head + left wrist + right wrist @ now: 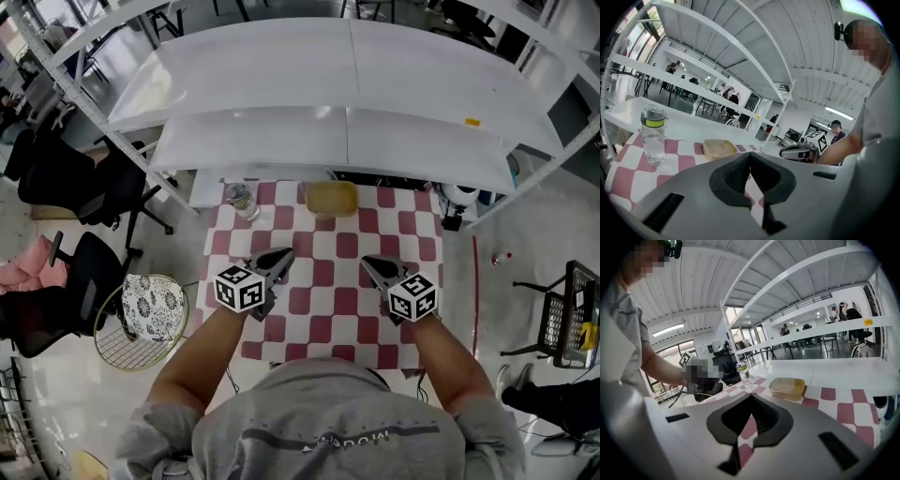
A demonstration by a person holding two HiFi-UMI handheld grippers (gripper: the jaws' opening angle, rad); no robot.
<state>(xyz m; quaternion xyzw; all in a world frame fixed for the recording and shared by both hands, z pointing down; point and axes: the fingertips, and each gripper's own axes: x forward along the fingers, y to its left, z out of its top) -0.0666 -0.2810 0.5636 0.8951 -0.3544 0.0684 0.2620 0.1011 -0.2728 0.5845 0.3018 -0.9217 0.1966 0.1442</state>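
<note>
Over the near half of the checkered surface, we hold the left tongs and the right tongs side by side. They are well apart from each other, and both tips point at the far edge. Each pair is clenched. In the left gripper view and in the right gripper view the dark pads meet at the tip, and only red and white squares show through the gap behind them. Neither pair grasps anything.

The two nearest things stand along the far edge, beneath the white shelf.

- The clear bottle stands upright at the far left corner, ahead of the left tongs and to their left. It has a green band under its cap.
- The yellow bowl sits open side up near the middle of the far edge, roughly between the lines of the two tongs.

Bottle and bowl are near each other but do not touch. Both are well apart from the tongs.

We judge this a neutral, level posture, with the forearms parallel, the tips forward, and both things ahead of them. The upright bottle presents its sides to a horizontal grip, while the bowl presents only its rim. We judge that placement along the far edge keeps both things away from the arms.

On the floor to the left of the surface, we note a wire basket and black chairs.
</note>
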